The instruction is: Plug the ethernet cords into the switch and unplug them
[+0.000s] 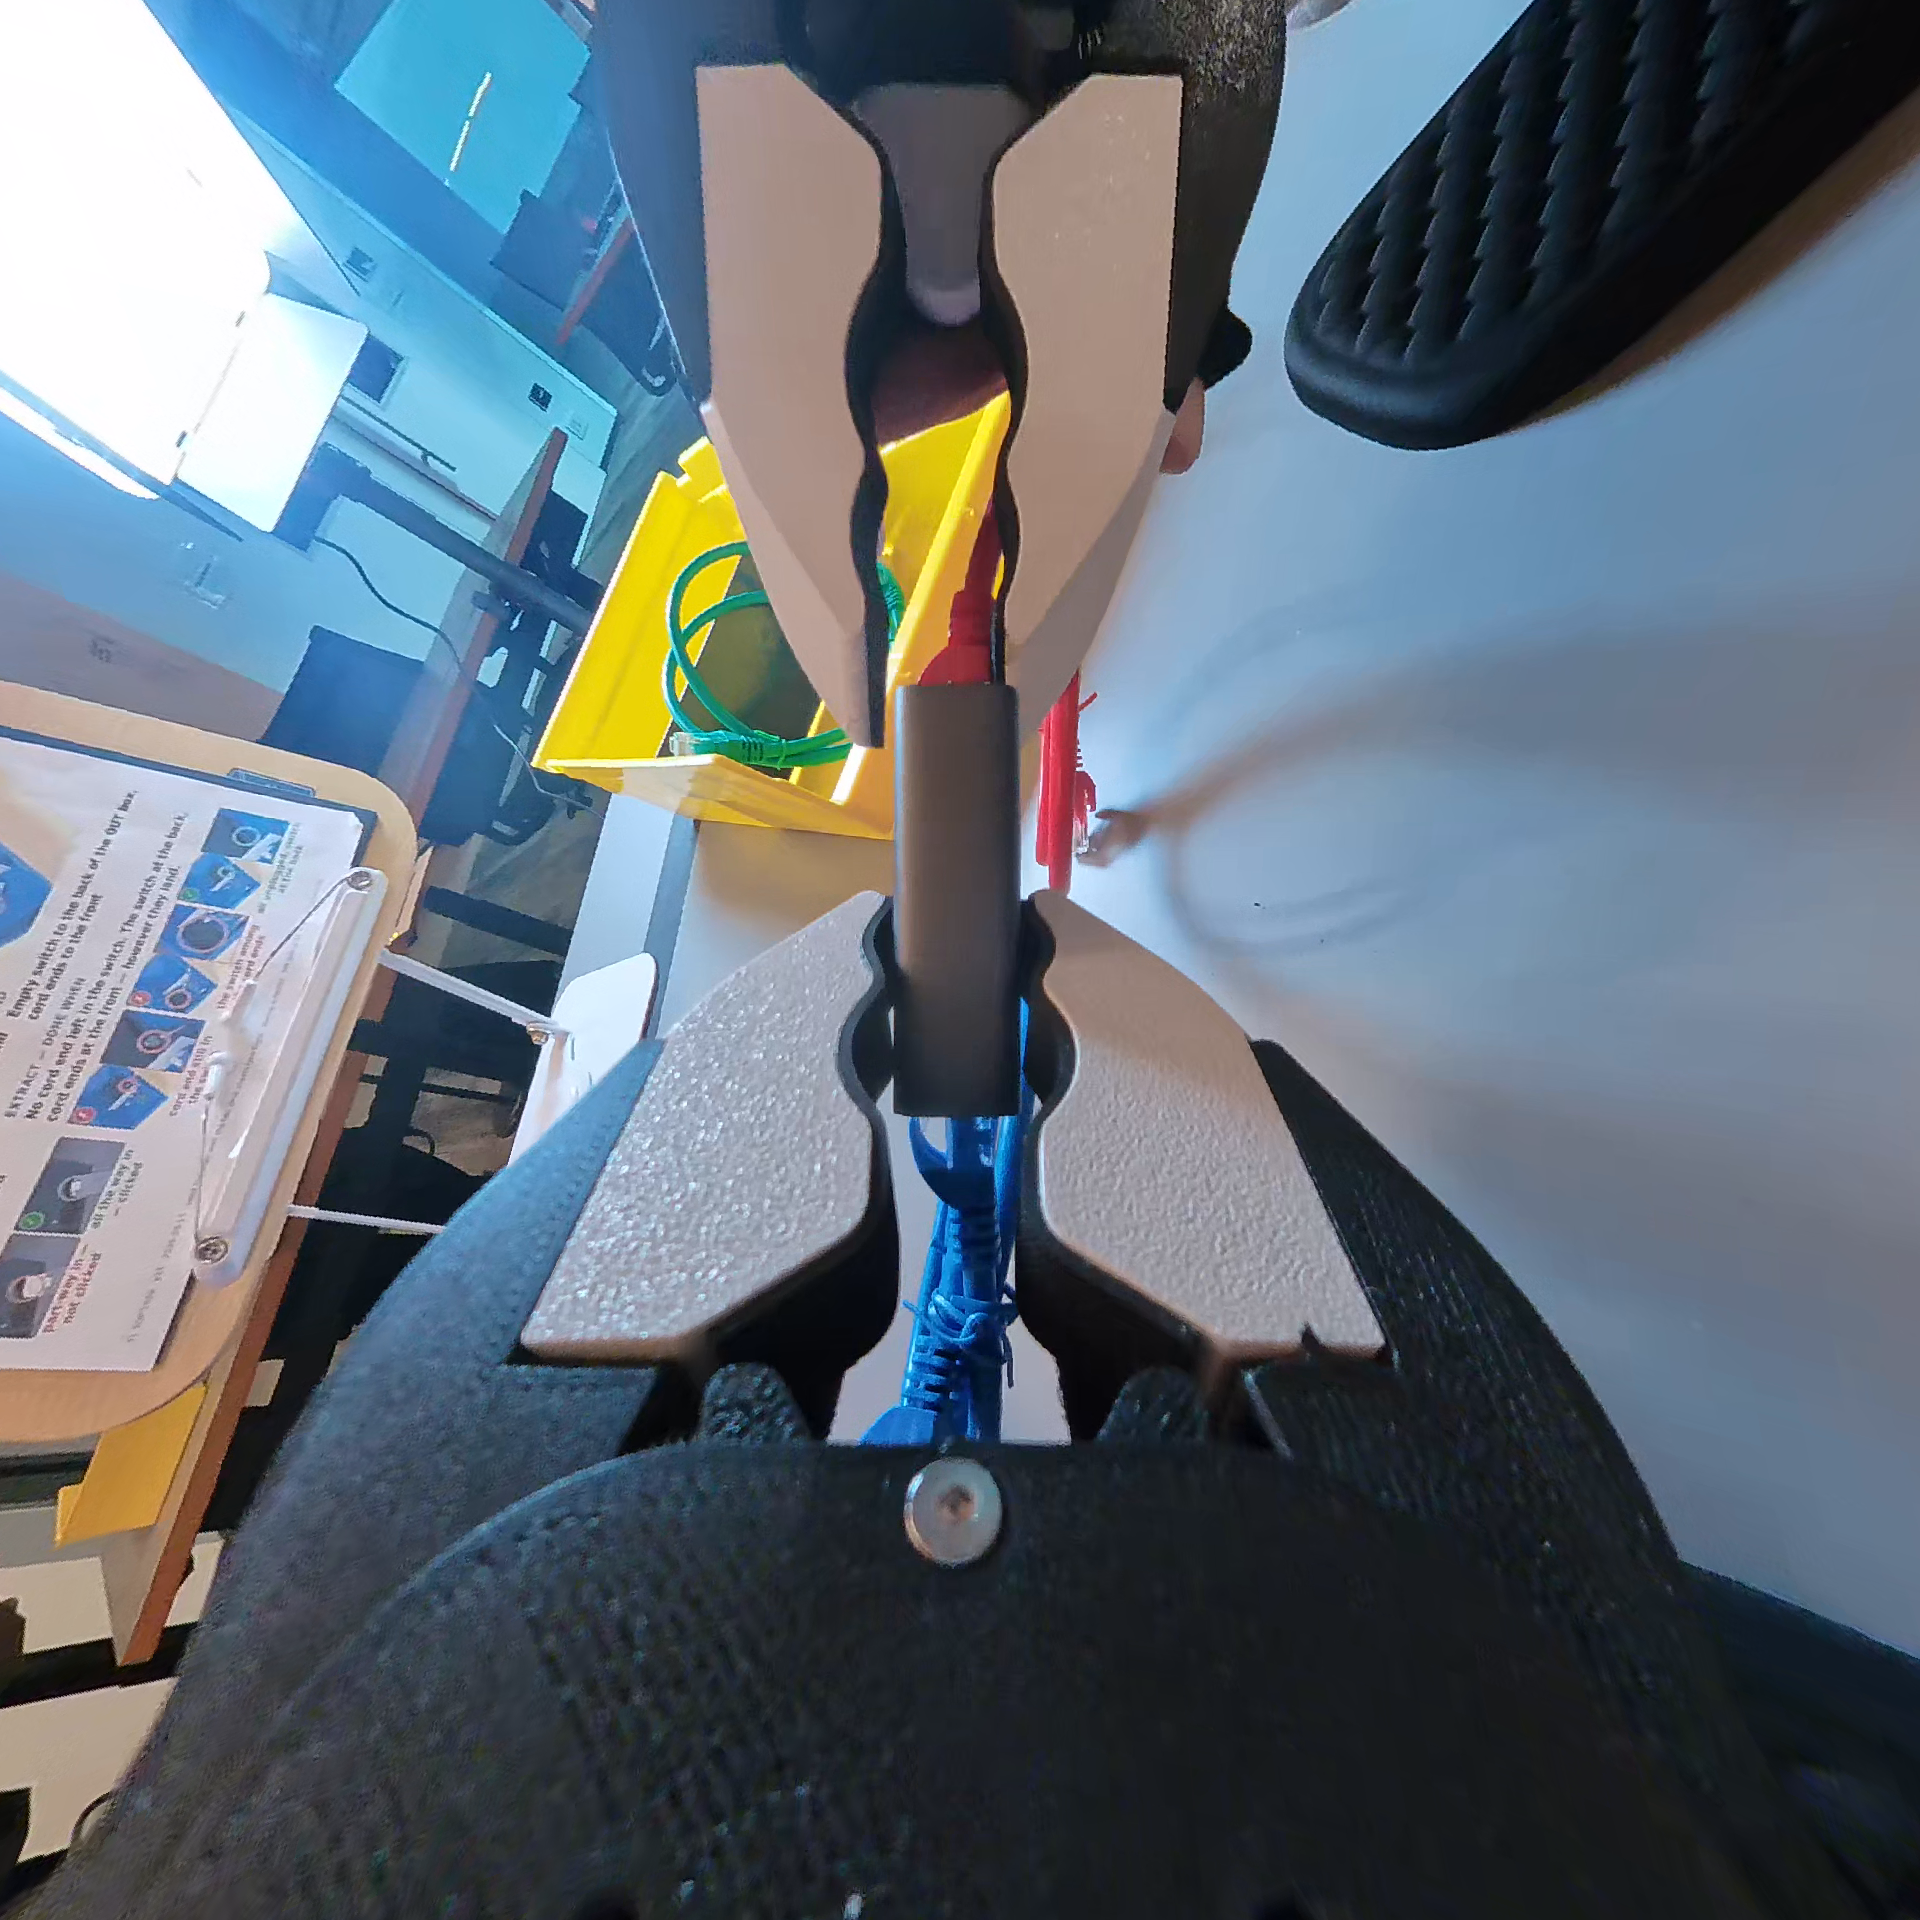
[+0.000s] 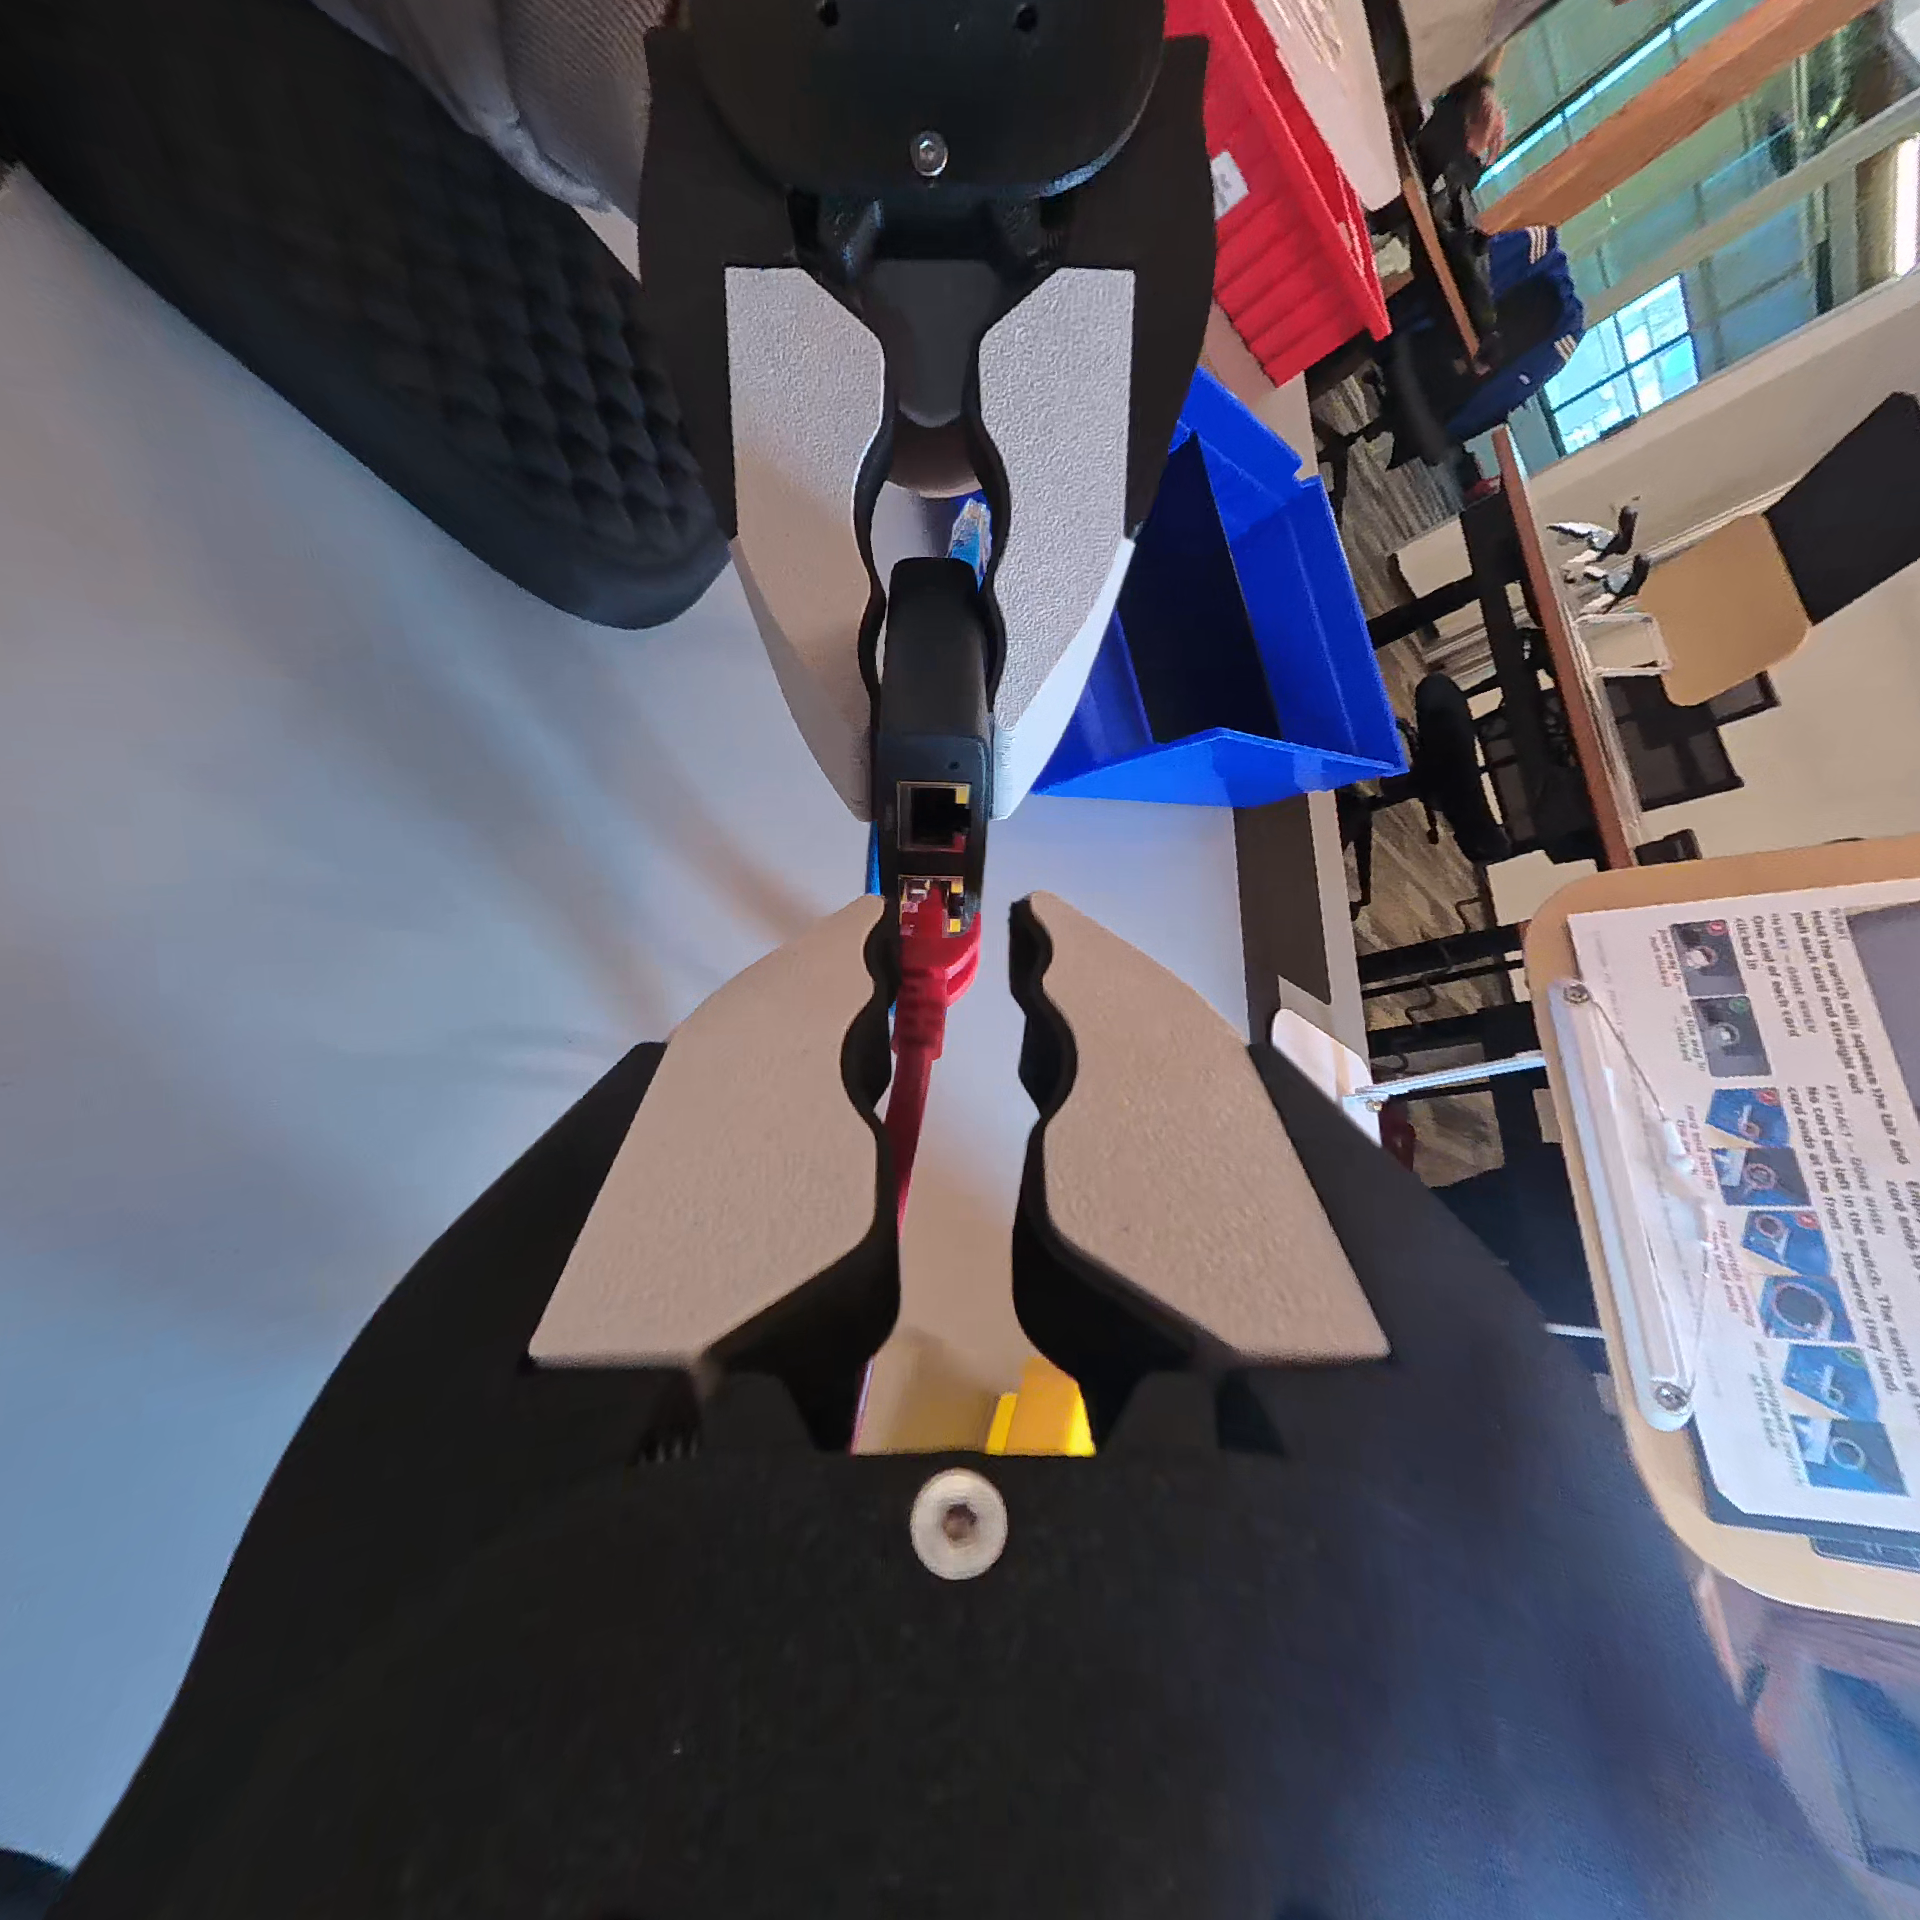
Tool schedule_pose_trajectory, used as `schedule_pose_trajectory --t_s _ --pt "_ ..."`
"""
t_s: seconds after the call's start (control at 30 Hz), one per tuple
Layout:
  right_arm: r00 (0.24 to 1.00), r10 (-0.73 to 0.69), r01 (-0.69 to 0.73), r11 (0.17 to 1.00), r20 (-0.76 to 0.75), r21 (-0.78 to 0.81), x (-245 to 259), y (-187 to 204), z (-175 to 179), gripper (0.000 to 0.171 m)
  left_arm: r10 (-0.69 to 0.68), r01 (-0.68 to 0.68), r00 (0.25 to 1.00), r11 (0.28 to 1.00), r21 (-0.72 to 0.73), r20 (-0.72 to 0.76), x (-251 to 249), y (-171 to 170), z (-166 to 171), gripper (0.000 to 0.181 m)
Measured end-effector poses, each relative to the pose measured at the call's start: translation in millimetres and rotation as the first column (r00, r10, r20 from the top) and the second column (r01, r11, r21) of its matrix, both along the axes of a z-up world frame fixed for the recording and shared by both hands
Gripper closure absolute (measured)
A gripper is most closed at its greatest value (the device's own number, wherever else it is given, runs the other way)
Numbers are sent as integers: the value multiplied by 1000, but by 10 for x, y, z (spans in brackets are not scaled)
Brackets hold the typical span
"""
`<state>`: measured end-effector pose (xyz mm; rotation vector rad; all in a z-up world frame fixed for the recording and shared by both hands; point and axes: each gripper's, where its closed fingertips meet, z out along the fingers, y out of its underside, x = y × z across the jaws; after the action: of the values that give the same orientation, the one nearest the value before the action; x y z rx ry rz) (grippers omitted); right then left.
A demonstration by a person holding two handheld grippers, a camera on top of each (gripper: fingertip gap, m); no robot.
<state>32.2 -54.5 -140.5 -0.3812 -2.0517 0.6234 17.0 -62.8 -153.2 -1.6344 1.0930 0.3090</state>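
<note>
My left gripper (image 1: pixel 956 920) is shut on the dark switch (image 1: pixel 956 831) and holds it above the white table (image 1: pixel 1507 883). A blue cord (image 1: pixel 961 1247) runs from the switch's near end back between my left fingers. In the right wrist view the switch (image 2: pixel 930 675) faces me, held by the left gripper (image 2: pixel 935 805). Its upper port is empty. A red cord (image 2: pixel 920 997) is plugged into the lower port. My right gripper (image 2: pixel 948 920) is open around the red plug, which touches one finger only. The right gripper also shows in the left wrist view (image 1: pixel 951 707).
A yellow bin (image 1: pixel 623 644) holds a green cord (image 1: pixel 717 623). Another red cord end (image 1: pixel 1060 790) lies on the table. A blue bin (image 2: pixel 1247 665) and a red bin (image 2: pixel 1288 208) stand behind. A black mat (image 2: pixel 416 312) and an instruction sheet (image 2: pixel 1766 1195) flank the table. The tips of both grippers are at nearly the same place.
</note>
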Motion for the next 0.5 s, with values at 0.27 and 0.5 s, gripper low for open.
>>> schedule_pose_trajectory --t_s 0.27,0.5 --pt "999 -20 21 1000 -35 23 -7 2 39 153 20 -20 999 1000 12 -27 -43 -24 50 160" --pt "999 -12 14 999 -41 47 -26 -3 36 157 25 -24 999 1000 19 -42 -81 -44 66 160"
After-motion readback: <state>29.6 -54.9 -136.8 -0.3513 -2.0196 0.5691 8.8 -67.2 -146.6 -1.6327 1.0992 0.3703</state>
